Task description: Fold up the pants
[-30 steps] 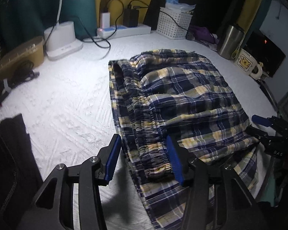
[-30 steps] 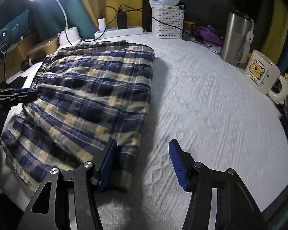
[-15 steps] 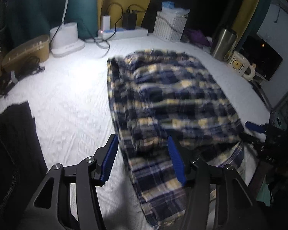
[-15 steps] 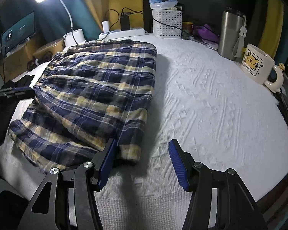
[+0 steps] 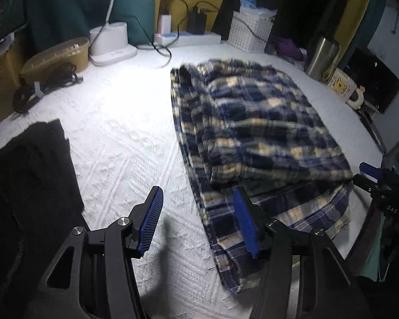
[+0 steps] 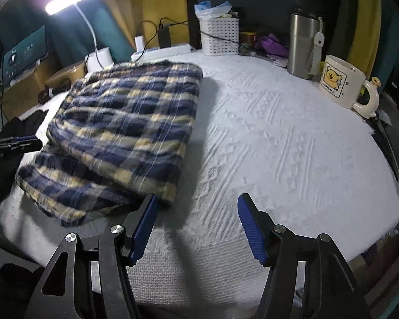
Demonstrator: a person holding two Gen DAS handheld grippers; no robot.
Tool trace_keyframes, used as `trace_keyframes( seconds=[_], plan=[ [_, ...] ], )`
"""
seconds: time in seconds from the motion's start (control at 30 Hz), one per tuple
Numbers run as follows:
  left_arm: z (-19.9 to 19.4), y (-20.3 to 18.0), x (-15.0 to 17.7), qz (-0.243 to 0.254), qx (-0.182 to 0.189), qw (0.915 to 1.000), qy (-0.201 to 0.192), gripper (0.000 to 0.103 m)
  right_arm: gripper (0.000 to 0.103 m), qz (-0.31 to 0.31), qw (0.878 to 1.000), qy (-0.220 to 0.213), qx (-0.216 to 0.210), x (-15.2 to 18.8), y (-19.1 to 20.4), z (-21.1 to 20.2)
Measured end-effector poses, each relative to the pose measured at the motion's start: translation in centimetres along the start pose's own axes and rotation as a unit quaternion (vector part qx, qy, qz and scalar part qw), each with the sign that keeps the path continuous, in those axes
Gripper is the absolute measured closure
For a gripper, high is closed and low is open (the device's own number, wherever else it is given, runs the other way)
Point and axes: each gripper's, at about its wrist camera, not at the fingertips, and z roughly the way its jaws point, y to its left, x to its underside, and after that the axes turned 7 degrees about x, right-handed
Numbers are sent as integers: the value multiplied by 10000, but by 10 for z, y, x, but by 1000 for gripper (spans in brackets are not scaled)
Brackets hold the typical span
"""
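Note:
The blue and yellow plaid pants lie folded on the white textured cloth, an upper layer resting over a lower one that sticks out at the near end. They also show in the right wrist view. My left gripper is open and empty, above the cloth just left of the pants' near edge. My right gripper is open and empty, its left finger near the pants' front right corner. The right gripper also shows in the left wrist view.
A stainless tumbler and a bear mug stand at the back right. A white basket, power strip and lamp base line the back. A dark garment lies at the left.
My left gripper has let go of the waistband and drawn back and to the left. The right gripper has pulled back a little too. The pants have settled flat.

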Motion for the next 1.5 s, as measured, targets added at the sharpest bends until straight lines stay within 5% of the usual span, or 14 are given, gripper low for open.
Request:
trace_keyframes(
  seconds=[0.33, 0.83, 1.03, 1.3, 1.5],
  plan=[
    [6, -6, -39, -180, 42, 9993, -332, 38, 36, 24, 9998, -183, -126, -40, -16, 10],
    [70, 16, -69, -538, 160, 9983, 183, 38, 35, 13, 9996, -36, -284, -82, -26, 57],
    [82, -1, -73, -67, 119, 9991, 404, 14, 35, -19, 9993, 51, -367, -92, -25, 75],
    [90, -10, -79, 106, 226, 9986, 464, 14, 35, -41, 9988, 112, -485, -103, -24, 94],
    [93, -19, -80, 353, 223, 9984, 385, 30, 35, 25, 9973, 147, -723, -115, -19, 107]
  ],
)
